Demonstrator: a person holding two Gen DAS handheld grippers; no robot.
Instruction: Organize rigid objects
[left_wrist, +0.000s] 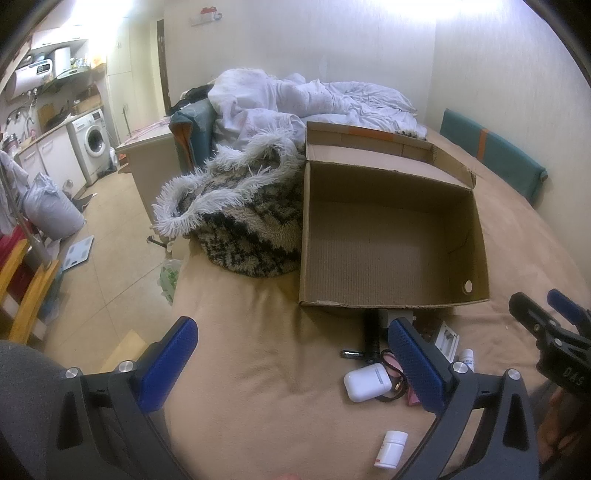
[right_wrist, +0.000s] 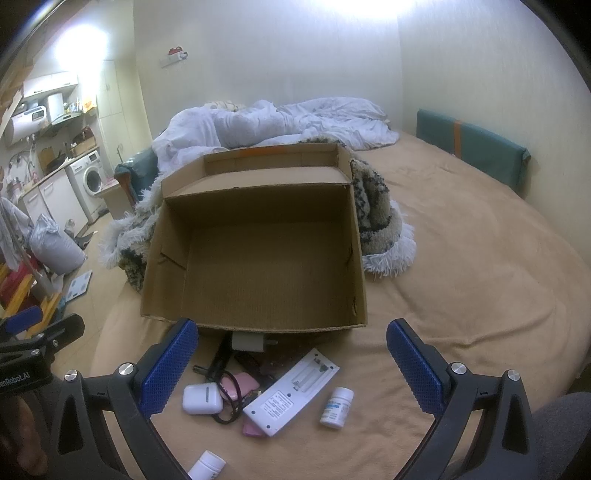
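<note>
Ahead of both tools an empty cardboard box (right_wrist: 258, 258) is seen on the bed (right_wrist: 461, 277). Left tool (left_wrist: 291, 354) and right tool (right_wrist: 291, 358) are held spread, nothing gripped. Below the right tool, small items are scattered.

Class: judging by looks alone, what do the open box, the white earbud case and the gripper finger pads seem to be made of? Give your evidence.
Box: corrugated cardboard, matte brown; ribbed floor, ragged front edge.
Earbud case: probably hard plastic, smooth and slightly glossy, with rounded corners.
Pads: blue with a fine dimpled grip texture; likely rubber or textured plastic, unclear which.
</note>
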